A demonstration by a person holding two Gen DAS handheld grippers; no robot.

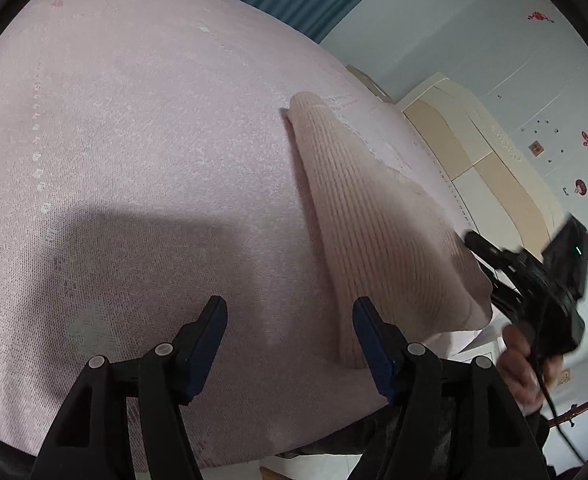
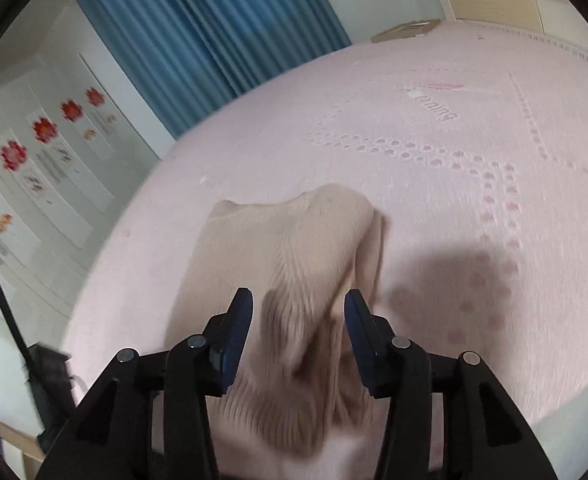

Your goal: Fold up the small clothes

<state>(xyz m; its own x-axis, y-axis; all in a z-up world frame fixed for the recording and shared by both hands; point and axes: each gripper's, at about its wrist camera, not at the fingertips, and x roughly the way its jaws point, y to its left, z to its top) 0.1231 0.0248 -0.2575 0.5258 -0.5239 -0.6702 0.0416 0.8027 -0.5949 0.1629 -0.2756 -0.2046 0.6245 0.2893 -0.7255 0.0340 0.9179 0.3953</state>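
My knit garment (image 2: 294, 280) motion-blurred between my right gripper's (image 2: 297, 316) fingers, its near end behind them.

A small beige rib-knit garment (image 2: 294, 248) lies on the pink bed sheet, partly doubled over itself, its ribs running lengthwise. Seen from the right wrist, a raised, blurred fold of it stands between the open right jaws, touching neither pad clearly. Seen from the left wrist, the garment (image 1: 373, 216) stretches ahead and right of the left jaws, outside their gap.
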